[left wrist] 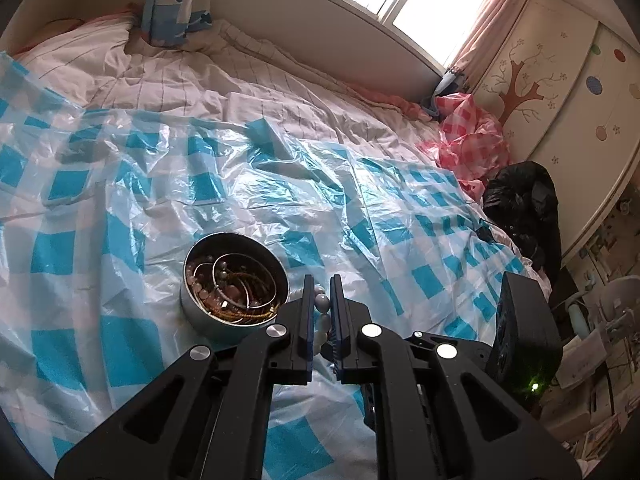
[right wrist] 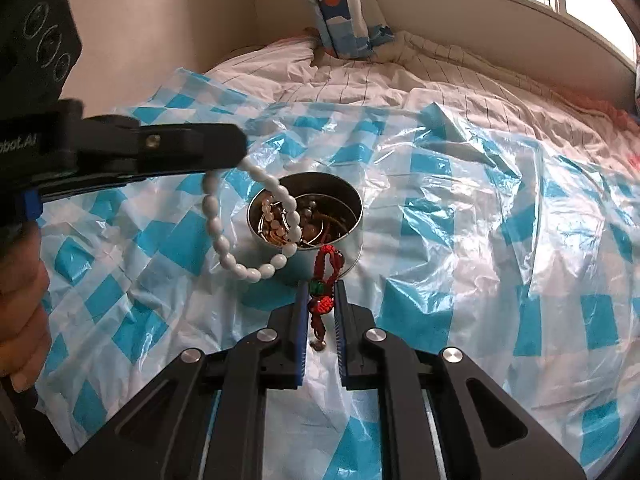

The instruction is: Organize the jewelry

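A round metal tin (left wrist: 234, 286) (right wrist: 306, 216) holding bangles and beaded jewelry sits on a blue-and-white checked plastic sheet (left wrist: 360, 208) on the bed. My left gripper (left wrist: 321, 280) is shut on a white bead bracelet (left wrist: 322, 312); in the right wrist view the bracelet (right wrist: 224, 248) hangs from the left gripper (right wrist: 240, 156) above the tin's left rim. My right gripper (right wrist: 322, 284) is shut on a red braided cord bracelet (right wrist: 324, 268) with a green bead, just in front of the tin.
A pink checked plastic sheet (left wrist: 468, 144) and a black bag (left wrist: 524, 208) lie at the bed's right side. A blue patterned pillow (right wrist: 344, 8) leans at the head of the bed. A painted wardrobe (left wrist: 560, 92) stands to the right.
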Demonstrator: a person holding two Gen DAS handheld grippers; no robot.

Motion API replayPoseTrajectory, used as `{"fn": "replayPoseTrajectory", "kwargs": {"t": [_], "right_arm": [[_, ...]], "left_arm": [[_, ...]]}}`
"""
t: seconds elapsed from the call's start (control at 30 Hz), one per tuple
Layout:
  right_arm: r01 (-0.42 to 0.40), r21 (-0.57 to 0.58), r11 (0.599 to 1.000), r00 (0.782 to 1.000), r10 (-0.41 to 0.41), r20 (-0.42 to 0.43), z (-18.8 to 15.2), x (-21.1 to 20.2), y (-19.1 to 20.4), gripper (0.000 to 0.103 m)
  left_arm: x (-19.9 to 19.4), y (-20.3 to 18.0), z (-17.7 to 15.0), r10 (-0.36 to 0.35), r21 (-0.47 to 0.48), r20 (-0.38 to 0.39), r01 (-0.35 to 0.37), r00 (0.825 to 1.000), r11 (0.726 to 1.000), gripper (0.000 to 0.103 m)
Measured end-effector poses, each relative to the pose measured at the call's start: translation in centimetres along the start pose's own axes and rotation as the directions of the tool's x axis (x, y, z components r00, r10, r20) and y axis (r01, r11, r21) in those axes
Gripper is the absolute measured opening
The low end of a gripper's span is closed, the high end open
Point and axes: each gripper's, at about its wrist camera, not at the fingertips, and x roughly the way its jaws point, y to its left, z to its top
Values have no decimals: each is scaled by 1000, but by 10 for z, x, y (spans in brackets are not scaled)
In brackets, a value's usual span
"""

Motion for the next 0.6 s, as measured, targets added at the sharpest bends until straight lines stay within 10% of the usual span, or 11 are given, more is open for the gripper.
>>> {"fn": "replayPoseTrajectory", "kwargs": {"t": [0.6], "right_arm": [[-18,5,1000,999,18,41,7,-5,-5,13]], "left_arm": [[20,3,8,-10,-45,11,11,1000,999,7]]}}
